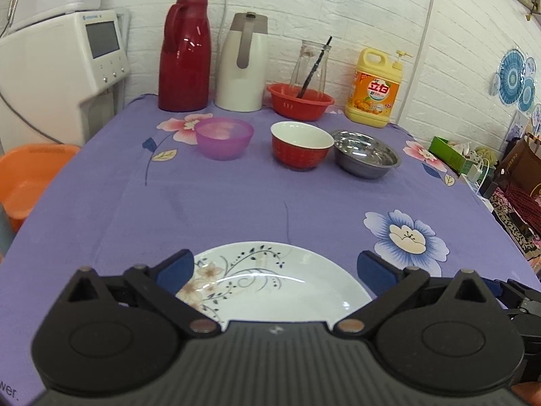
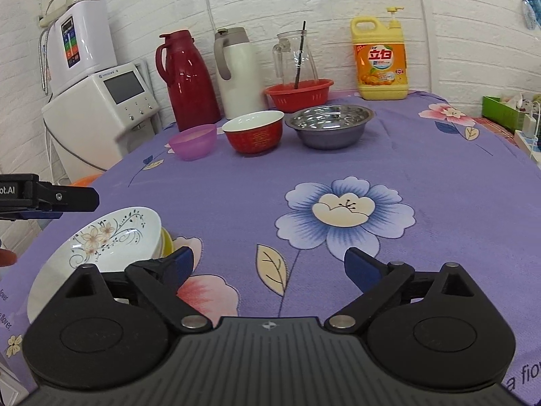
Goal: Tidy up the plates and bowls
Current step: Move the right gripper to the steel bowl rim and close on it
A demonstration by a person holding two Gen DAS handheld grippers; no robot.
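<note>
A white floral plate (image 1: 270, 287) lies on the purple tablecloth at the near edge, just below my open left gripper (image 1: 275, 270). In the right wrist view the same plate (image 2: 101, 247) rests tilted on a yellow dish (image 2: 166, 243), and the left gripper's fingers (image 2: 67, 199) hover above it. My right gripper (image 2: 268, 267) is open and empty over the cloth, to the right of the plate. A purple plastic bowl (image 1: 224, 137), a red bowl with white inside (image 1: 301, 143) and a steel bowl (image 1: 367, 154) stand in a row farther back.
Along the back wall stand a red thermos (image 1: 184, 54), a white thermos (image 1: 241, 64), a red basket (image 1: 299, 99) with a glass jug (image 1: 309, 64), and a yellow detergent bottle (image 1: 373, 88). A white appliance (image 1: 67, 67) and an orange stool (image 1: 30, 176) are at left.
</note>
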